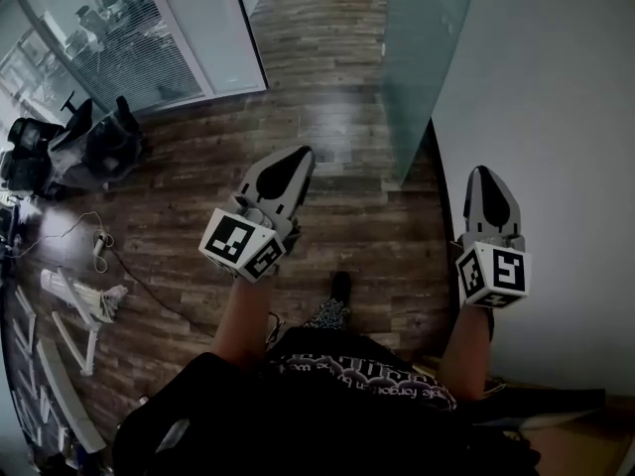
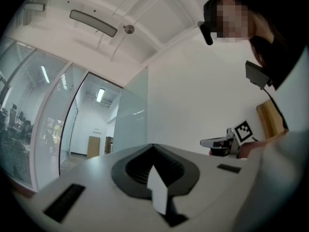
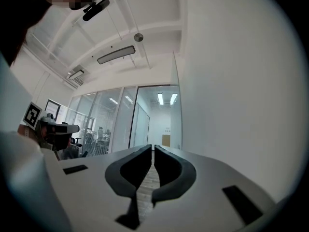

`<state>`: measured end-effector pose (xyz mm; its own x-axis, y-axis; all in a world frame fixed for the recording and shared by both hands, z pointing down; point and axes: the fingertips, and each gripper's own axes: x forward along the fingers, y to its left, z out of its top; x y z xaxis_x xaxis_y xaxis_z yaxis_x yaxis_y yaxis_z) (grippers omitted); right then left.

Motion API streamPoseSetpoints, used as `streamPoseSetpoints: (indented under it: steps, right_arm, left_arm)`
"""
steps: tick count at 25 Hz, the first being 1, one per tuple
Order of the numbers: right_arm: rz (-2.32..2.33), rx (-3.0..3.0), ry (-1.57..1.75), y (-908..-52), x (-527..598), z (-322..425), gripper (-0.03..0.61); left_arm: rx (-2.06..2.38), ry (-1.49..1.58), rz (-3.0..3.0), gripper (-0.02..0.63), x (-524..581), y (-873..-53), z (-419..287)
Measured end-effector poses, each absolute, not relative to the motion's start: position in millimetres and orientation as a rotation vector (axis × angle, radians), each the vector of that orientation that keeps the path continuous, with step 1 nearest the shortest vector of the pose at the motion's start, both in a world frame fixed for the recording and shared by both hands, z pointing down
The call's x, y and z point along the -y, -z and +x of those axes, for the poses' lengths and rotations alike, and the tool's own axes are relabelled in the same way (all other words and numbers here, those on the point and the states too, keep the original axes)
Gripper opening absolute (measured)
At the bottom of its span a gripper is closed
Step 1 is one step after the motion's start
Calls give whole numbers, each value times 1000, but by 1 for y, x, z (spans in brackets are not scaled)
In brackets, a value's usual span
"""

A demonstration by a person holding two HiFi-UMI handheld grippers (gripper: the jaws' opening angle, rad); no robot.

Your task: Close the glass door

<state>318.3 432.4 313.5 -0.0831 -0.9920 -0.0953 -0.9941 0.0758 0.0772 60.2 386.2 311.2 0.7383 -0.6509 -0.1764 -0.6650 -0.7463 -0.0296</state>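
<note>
Far out to the left of my left gripper point(image 1: 301, 153), a glass partition point(image 1: 149, 28) with blinds behind it borders the wooden floor point(image 1: 327, 107). Black office chairs point(image 1: 94, 142) stand in front of that partition, and nearer the person a loose cable point(image 1: 139, 276) trails over the boards, all well apart from both tools. The left gripper itself is held out over the floor, pointing ahead and a little to the right. In the left gripper view its jaws meet at one tip and grip nothing; only pale background shows through the slit lower down. Ahead of this gripper and to its right stands the glass door point(image 1: 422, 58), a frosted panel swung open so that it juts out from the wall into the corridor. It is clear of both grippers and lies between the lines along which they point. To the right of the door's near edge I hold the right gripper point(image 1: 482, 172), pointing forward, close beside the white wall point(image 1: 556, 117) on its right. In the right gripper view its jaws are drawn together to a hairline gap, through which only floor is visible, so it carries nothing. The person's dark sleeves point(image 1: 327, 405) fill the lower edge of the head view behind both grippers.
</note>
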Motion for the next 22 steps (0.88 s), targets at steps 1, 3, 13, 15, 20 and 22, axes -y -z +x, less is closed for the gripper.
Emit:
streamPoseSetpoints:
  steps: [1,3,13,15,20,22]
  right_arm:
    - [-2123,-2289,-195,-314,-422,319,6]
    - [-2138,-2286,-202,-313,-400,322,6]
    - [-2216,-2194,-162,-309,-301,352,6]
    - [-2222,-2187,-166,-309,-285,355,6]
    - [-2253,-2163,-161,-306,-257,363,6]
    - [-2260,-2158,-157,-304,-248,367,6]
  left_arm:
    - [-1072,-258,-2860,2,-374,-312,62]
    - [-1054,-293,-2879,2,-348,-311,67]
    - [-992,-334,-2899,2,-231,-295,84]
    - [-994,-333,-2906,2,-214,-298,85]
    - [-955,-311,-2926,2,-183,-299,98]
    - [-936,-302,-2922,2,-173,-296,106]
